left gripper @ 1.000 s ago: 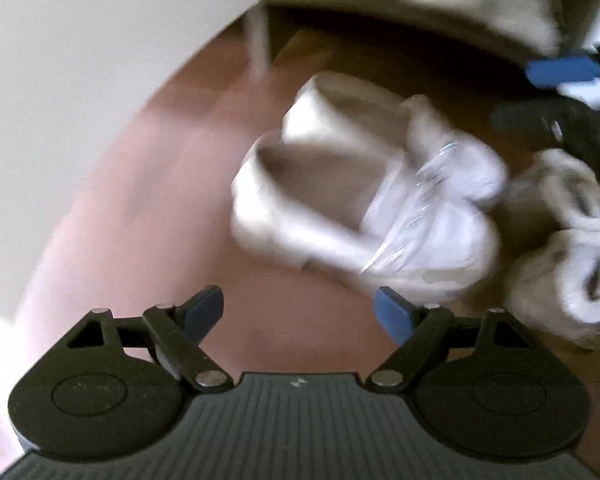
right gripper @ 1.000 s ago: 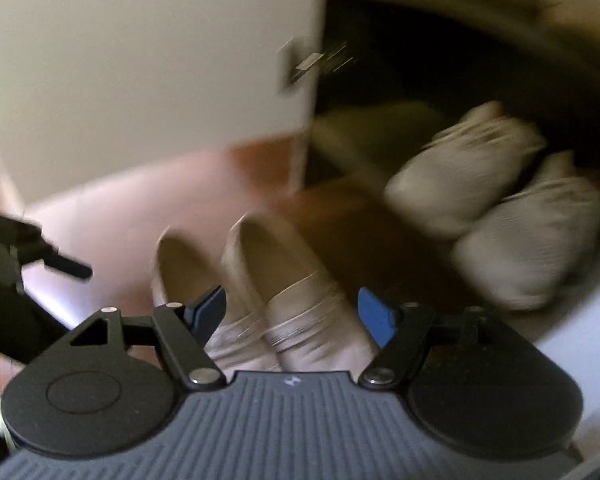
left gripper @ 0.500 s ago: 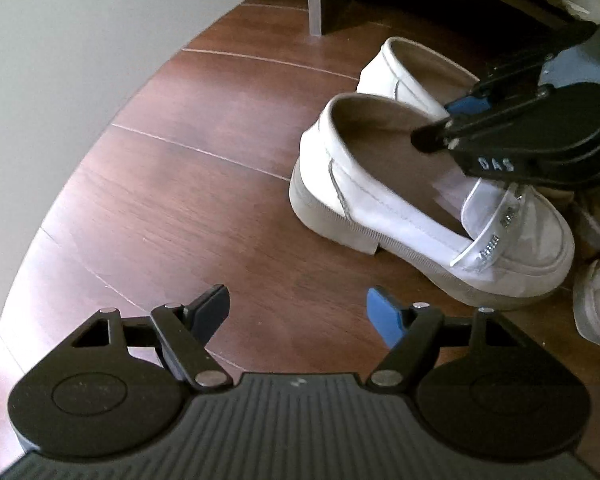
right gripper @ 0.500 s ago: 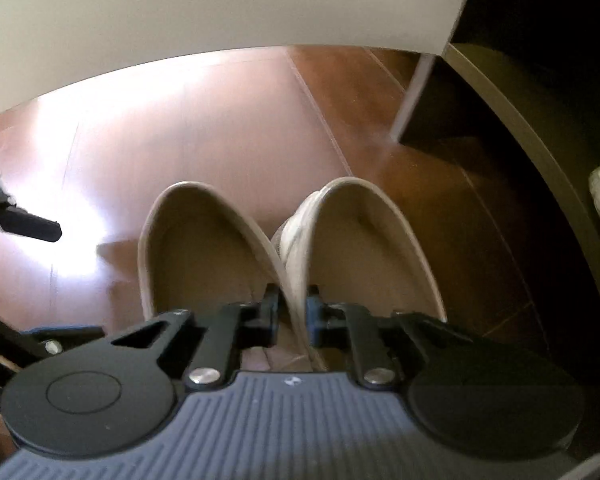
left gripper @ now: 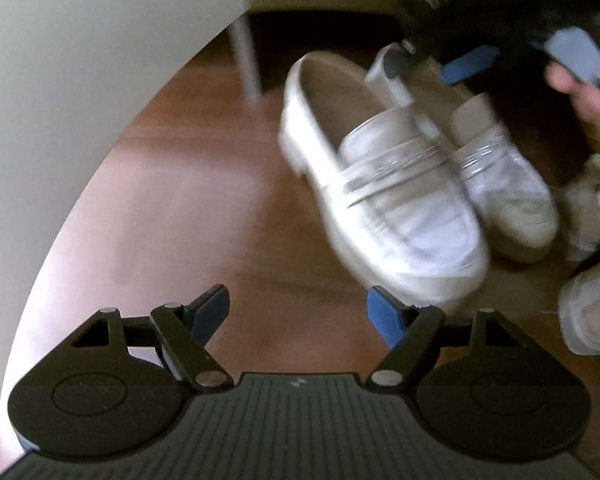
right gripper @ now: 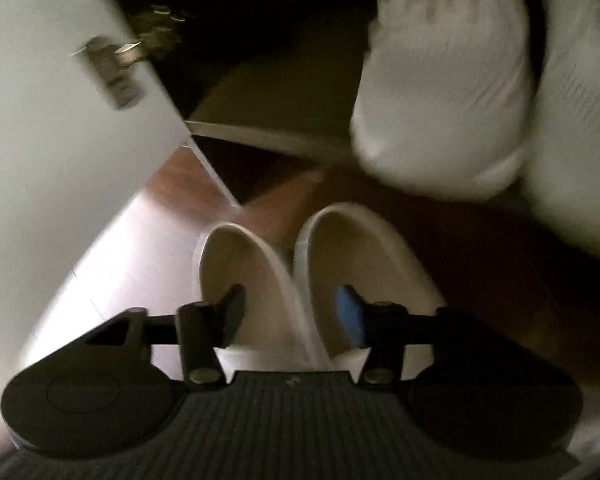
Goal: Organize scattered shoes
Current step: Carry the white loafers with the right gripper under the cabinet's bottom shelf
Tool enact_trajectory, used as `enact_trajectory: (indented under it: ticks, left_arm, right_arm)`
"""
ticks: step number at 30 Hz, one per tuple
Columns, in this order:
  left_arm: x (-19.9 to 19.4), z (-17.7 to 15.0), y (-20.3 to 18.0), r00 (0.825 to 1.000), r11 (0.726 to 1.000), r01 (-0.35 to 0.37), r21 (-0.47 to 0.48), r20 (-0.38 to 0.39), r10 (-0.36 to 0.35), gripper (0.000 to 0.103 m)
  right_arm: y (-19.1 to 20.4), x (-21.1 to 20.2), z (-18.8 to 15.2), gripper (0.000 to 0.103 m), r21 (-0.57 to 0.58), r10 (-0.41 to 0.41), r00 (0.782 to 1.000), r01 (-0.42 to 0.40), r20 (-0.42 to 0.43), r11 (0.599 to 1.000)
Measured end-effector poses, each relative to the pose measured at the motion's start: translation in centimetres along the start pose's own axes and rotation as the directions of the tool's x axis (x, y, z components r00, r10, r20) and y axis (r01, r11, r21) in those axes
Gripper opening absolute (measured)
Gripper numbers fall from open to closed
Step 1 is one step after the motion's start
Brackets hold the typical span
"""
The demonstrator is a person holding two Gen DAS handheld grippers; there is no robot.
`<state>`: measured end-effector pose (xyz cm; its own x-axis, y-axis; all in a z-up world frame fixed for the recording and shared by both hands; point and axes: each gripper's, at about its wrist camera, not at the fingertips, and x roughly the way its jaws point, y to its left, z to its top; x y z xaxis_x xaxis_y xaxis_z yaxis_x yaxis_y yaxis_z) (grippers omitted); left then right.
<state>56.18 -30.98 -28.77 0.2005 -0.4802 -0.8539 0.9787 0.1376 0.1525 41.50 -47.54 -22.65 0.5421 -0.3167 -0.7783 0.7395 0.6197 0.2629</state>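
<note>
Now your right gripper straddles the touching inner walls of both loafers, fingers apart, ready to lift the pair together, while your left gripper waits wide open.

Floor was reddish-brown wood. A pair of white loafers lay side by side on it; pale fuzzy slippers lay just beside them. Sneakers sat on the shelf.
</note>
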Motion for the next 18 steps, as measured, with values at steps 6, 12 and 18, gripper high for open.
enact_trajectory:
  ticks: [6, 12, 18]
  left_arm:
    - [0.5, -0.1, -4.7, 0.996, 0.986, 0.084, 0.141, -0.016, -0.083, 0.079]
    - [2.4, 0.0, -6.8, 0.995, 0.984, 0.071, 0.165, -0.077, -0.059, 0.083]
    - [2.5, 0.5, -5.0, 0.995, 0.979, 0.04, 0.202, -0.102, -0.019, 0.079]
  right_arm:
    - [-1.5, -2.3, -6.1, 0.052, -0.54, -0.079, 0.97, -0.06, -0.232, 0.84]
    - [-1.0, 0.4, -8.5, 0.062, -0.644, -0.13, 0.948, -0.093, -0.289, 0.759]
    - [-1.6, 0.7, -8.4, 0.056, -0.539, -0.065, 0.963, -0.09, -0.262, 0.838]
